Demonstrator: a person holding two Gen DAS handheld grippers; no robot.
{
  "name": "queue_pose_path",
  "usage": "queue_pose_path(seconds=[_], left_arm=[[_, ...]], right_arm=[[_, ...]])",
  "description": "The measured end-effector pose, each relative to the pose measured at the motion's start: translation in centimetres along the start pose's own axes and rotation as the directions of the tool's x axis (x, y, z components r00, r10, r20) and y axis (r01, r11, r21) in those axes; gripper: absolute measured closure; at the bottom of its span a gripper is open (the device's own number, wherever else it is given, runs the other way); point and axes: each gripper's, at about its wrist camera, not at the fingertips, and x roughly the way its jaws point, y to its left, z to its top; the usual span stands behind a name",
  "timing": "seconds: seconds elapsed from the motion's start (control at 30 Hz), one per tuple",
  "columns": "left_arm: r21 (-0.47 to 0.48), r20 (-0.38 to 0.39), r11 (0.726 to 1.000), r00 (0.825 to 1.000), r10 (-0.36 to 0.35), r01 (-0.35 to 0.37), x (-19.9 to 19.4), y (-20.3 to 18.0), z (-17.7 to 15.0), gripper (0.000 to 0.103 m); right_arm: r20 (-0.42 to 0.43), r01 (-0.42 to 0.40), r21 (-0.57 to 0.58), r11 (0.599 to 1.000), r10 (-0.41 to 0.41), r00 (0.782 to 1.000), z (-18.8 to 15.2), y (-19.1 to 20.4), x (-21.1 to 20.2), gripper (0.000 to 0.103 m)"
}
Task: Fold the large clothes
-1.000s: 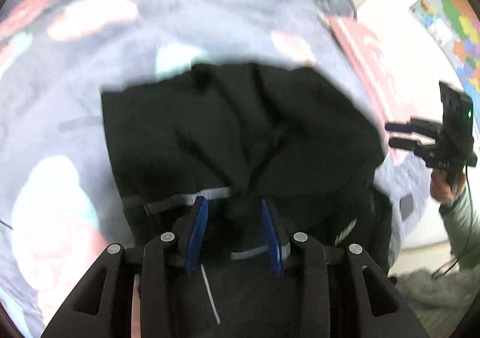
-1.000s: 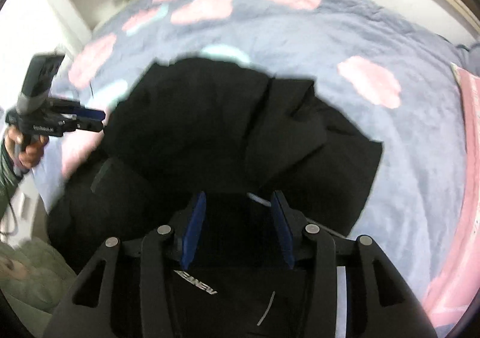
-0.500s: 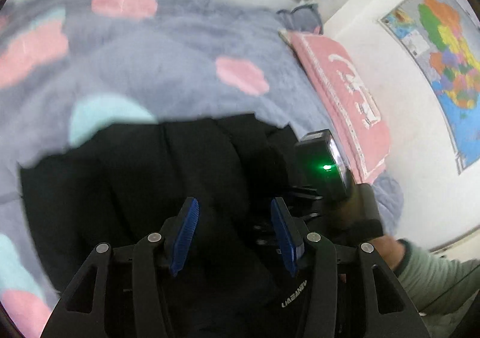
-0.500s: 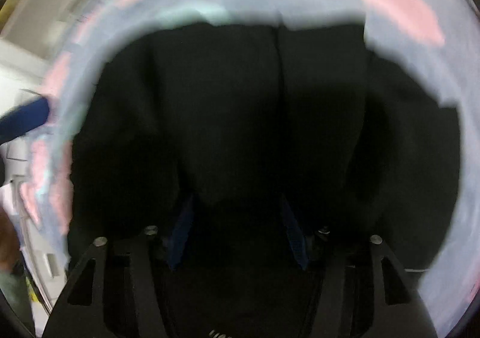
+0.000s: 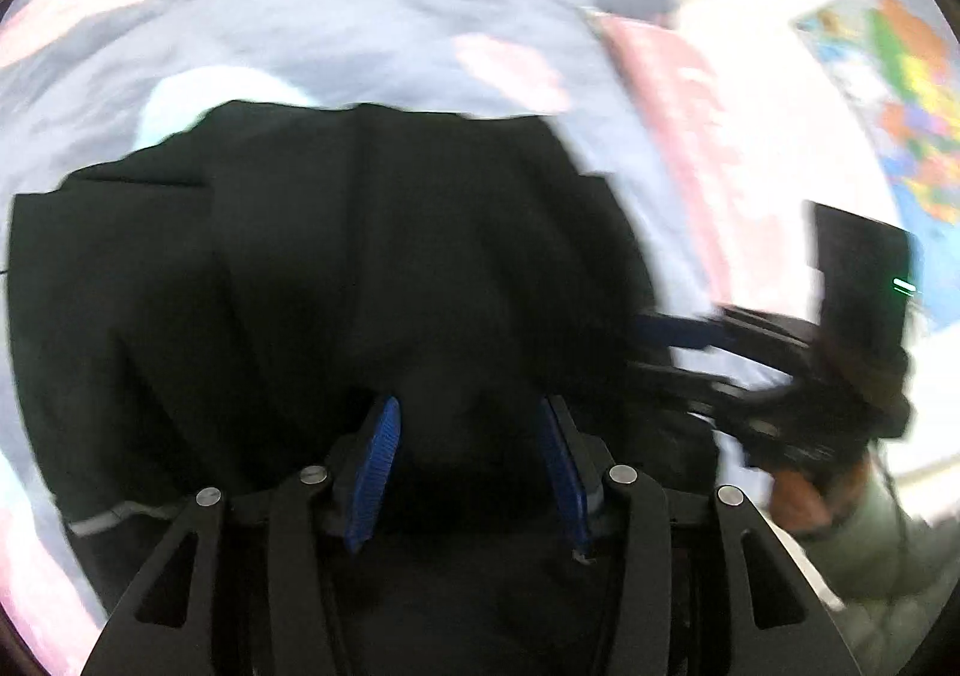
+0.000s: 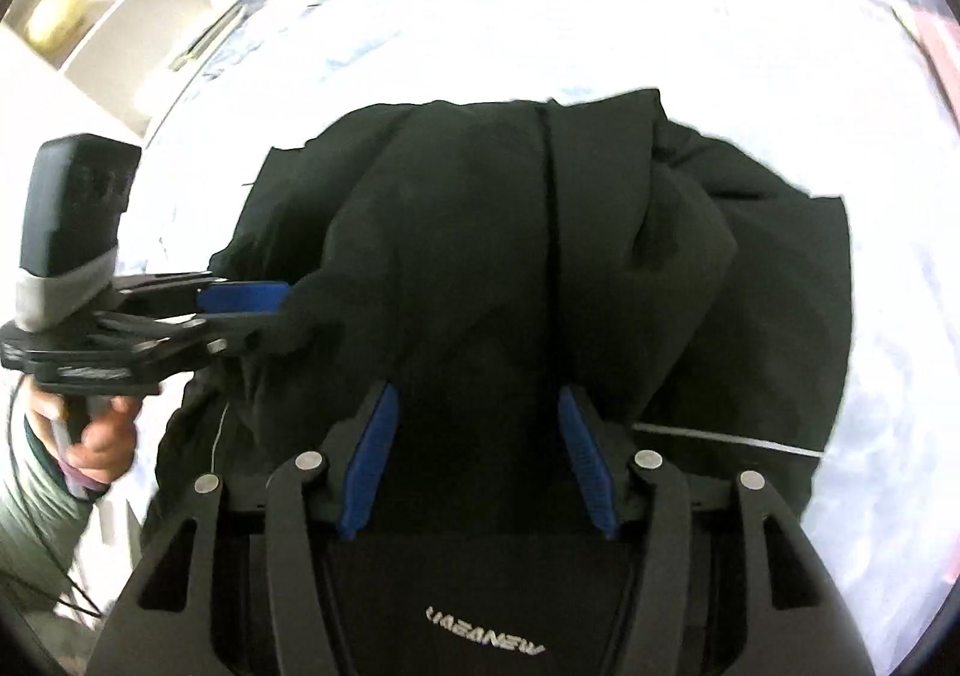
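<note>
- Left wrist view: the left claw (image 5: 468, 436) has its blue pads spread wide, released, with the black garment (image 5: 372, 268) lying bunched beneath and between them; the pads do not pinch the cloth.
- The garment sits spread over the bed (image 5: 360, 33), whose grey cover bears pink and pale teal patches.
- At the right of this view the right claw (image 5: 672, 346) reaches sideways to the garment's edge; blur keeps me from telling from here whether it pinches cloth.
- A pink pillow (image 5: 678, 93) lies beyond the garment, and a coloured map (image 5: 900, 93) hangs on the wall.
- Right wrist view: the right claw (image 6: 477, 436) shows its blue pads wide apart, released, over the black garment (image 6: 540, 256), which lies heaped with a seam running down its middle.
- The bed (image 6: 600, 15) is washed out to white here.
- At the left the left claw (image 6: 264, 310) points sideways at the garment's edge, its fingers apart and touching the cloth.
- A shelf (image 6: 120, 33) stands at the upper left.
</note>
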Motion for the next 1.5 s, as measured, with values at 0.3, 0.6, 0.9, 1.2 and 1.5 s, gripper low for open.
queue_pose_path(seconds=[0.3, 0.6, 0.9, 1.2, 1.5], left_arm=[[-0.253, -0.168, 0.956, 0.98, 0.109, -0.15, 5.4, 3.4, -0.9, 0.054], [-0.137, -0.038, 0.967, 0.977, 0.21, -0.213, -3.0, -1.1, -5.3, 0.054], [-0.305, -0.081, 0.926, 0.975, 0.209, -0.224, -5.3, 3.4, -12.7, 0.054], [-0.331, -0.155, 0.898, 0.956, 0.249, -0.288, -6.4, 5.9, -20.8, 0.054], [-0.444, -0.108, 0.849, 0.958, 0.266, -0.286, -9.4, 7.6, -25.8, 0.054]], right_arm=[[-0.133, 0.142, 0.045, 0.989, -0.135, 0.982, -0.9, -0.8, 6.8, 0.045], [-0.045, 0.1, 0.123, 0.987, -0.095, 0.994, -4.1, -1.3, -1.8, 0.043], [-0.15, 0.114, 0.241, 0.964, -0.079, 0.985, -14.6, -4.2, -4.4, 0.043], [-0.249, 0.13, 0.247, 0.96, -0.067, 0.966, -22.0, -3.1, -5.3, 0.043], [-0.275, 0.158, 0.222, 0.962, -0.094, 0.957, -24.4, -0.8, -5.9, 0.042]])
